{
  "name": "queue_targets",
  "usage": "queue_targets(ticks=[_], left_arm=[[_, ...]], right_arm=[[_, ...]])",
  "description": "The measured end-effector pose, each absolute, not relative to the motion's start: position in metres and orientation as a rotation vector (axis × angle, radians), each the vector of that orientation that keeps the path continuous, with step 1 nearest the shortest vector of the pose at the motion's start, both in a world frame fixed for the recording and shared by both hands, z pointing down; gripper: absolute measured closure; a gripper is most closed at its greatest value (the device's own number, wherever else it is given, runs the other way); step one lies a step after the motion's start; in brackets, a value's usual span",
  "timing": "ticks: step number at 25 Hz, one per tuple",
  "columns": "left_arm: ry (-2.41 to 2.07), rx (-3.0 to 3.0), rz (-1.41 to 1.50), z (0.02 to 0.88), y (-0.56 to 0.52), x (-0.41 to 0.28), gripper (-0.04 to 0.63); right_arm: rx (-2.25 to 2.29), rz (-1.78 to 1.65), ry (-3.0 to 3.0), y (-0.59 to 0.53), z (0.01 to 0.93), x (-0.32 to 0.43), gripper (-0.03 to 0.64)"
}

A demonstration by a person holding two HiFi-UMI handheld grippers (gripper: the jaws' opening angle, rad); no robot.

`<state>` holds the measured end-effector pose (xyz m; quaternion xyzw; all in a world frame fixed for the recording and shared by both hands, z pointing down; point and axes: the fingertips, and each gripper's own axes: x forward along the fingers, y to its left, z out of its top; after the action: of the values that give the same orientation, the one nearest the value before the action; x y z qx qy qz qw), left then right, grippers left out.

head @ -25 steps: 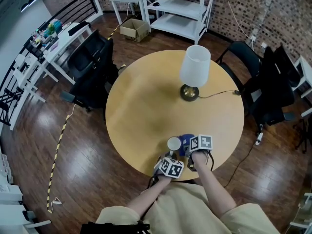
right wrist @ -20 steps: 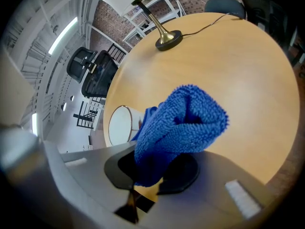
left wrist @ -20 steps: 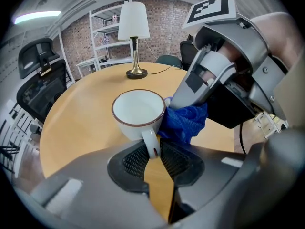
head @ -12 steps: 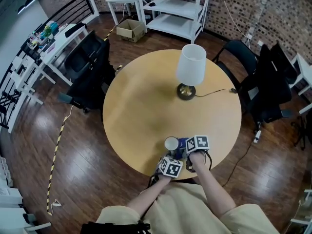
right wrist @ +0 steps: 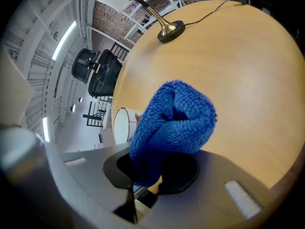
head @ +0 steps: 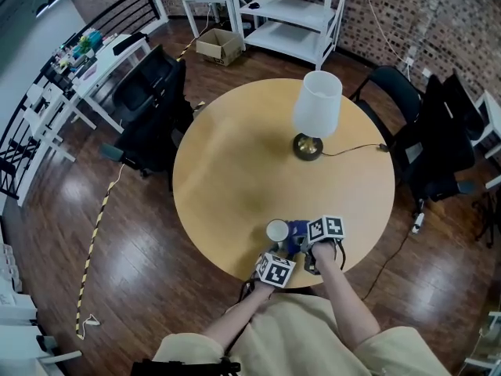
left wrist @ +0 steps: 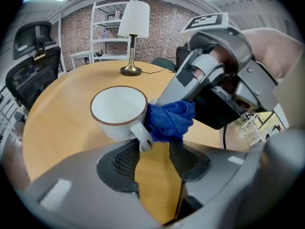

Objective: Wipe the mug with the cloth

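Left gripper [left wrist: 155, 146]: fingers [left wrist: 125, 159] are set moderately apart and have just been opening. Bare worktop [left wrist: 57, 113] is seen through the gap. The handle [left wrist: 143, 138] of the white mug [left wrist: 118, 109] lies at the tip of the left-hand finger and is not clamped.

The mug is seen just ahead of these fingers, upright on the worktop, mouth up, with a thin brown rim line. Its handle is turned back toward the fingers.

Right gripper [right wrist: 152, 163]: fingers [right wrist: 183, 170] are closed on a bunched blue cloth [right wrist: 174, 120]. The wad bulges out beyond the fingertips. In the left gripper view it is pressed against the mug's side beside the handle.

Farther out from both pairs of fingers, across the round wooden worktop, a table lamp [left wrist: 133, 30] with a white shade and brass base is noted, its cord trailing off the far edge. Beyond the worktop's left edge a black office chair [left wrist: 33, 56] is seen. White shelving [left wrist: 102, 39] stands against a brick wall behind the lamp.
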<state>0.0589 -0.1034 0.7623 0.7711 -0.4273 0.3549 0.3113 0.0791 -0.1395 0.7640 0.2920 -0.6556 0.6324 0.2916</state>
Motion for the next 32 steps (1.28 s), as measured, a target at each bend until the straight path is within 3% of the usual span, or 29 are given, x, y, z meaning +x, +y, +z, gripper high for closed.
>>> queue_targets(ticks=[2, 13, 20, 27, 32], left_arm=[[-1.113, 2.038, 0.921, 0.758, -0.093, 0.054, 0.368], [-1.34, 1.88, 0.664, 0.719, -0.1, -0.029, 0.367], [-1.287, 1.921, 0.583, 0.699, -0.153, -0.045, 0.352], [-0.875, 2.125, 0.971, 0.724, -0.189, -0.004, 0.308], [-0.672, 2.208, 1.241, 0.743, -0.192, 0.017, 0.367]], right_arm=[[0.774, 1.685, -1.751, -0.14, 0.765, 0.077, 0.555], [0.783, 1.72, -1.757, -0.142, 0.764, 0.073, 0.555], [0.798, 1.74, -1.772, -0.141, 0.761, 0.072, 0.555], [0.799, 1.769, -1.776, -0.141, 0.763, 0.072, 0.554], [0.796, 1.779, -1.776, -0.141, 0.763, 0.072, 0.554]])
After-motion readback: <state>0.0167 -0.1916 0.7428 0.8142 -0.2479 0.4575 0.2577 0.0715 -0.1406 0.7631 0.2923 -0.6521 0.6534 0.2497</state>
